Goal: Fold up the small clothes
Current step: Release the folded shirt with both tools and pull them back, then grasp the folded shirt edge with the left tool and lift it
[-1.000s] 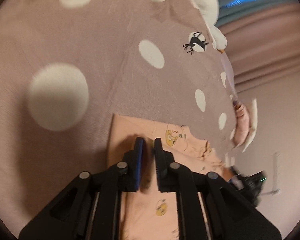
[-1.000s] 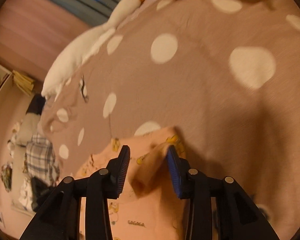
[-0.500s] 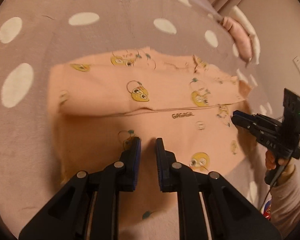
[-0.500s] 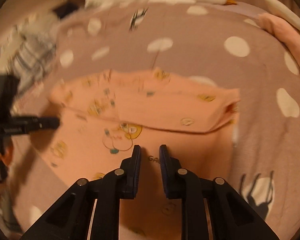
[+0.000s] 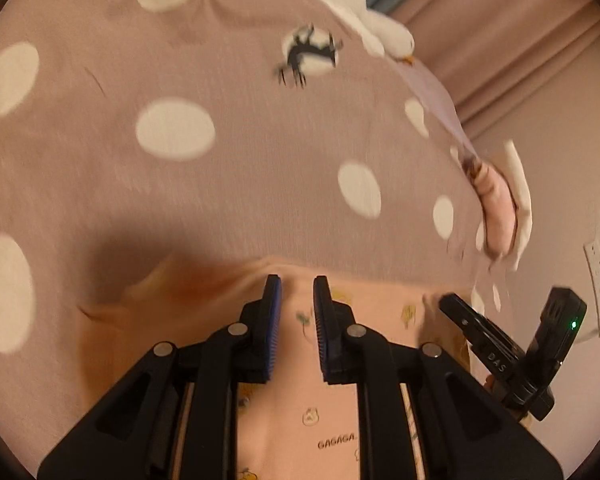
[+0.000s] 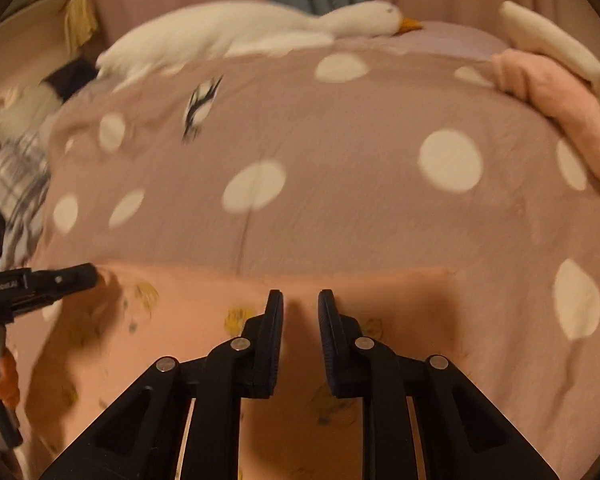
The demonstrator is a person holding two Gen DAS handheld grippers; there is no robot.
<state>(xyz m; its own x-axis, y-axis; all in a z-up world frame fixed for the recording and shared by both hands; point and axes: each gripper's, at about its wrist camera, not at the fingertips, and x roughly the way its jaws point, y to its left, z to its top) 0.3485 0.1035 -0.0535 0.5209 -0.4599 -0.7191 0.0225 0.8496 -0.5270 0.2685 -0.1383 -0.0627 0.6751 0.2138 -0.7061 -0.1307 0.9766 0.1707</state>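
Note:
A small peach garment [image 5: 380,312] printed with yellow cartoon birds lies folded on the dotted bedspread [image 5: 260,184]. My left gripper [image 5: 297,284] hovers over the garment's far edge. Its jaws are opening, a narrow gap apart, and nothing is between them. In the right wrist view my right gripper [image 6: 300,298] stands over the same garment [image 6: 204,296] near its far edge, jaws narrowly apart and empty. Each gripper shows in the other's view: the right one [image 5: 446,300] at the garment's right end, the left one [image 6: 92,274] at its left end.
A white goose plush [image 6: 240,32] lies along the bed's far side. A folded pink and white cloth [image 6: 560,108] sits at the right edge. Plaid fabric [image 6: 20,184] hangs off the left side. A hand [image 6: 8,376] holds the left gripper's handle.
One second ago the right jaws held a fold of the garment; they have let it go and narrowed. Both grippers have since moved from over the garment's middle to its far edge.

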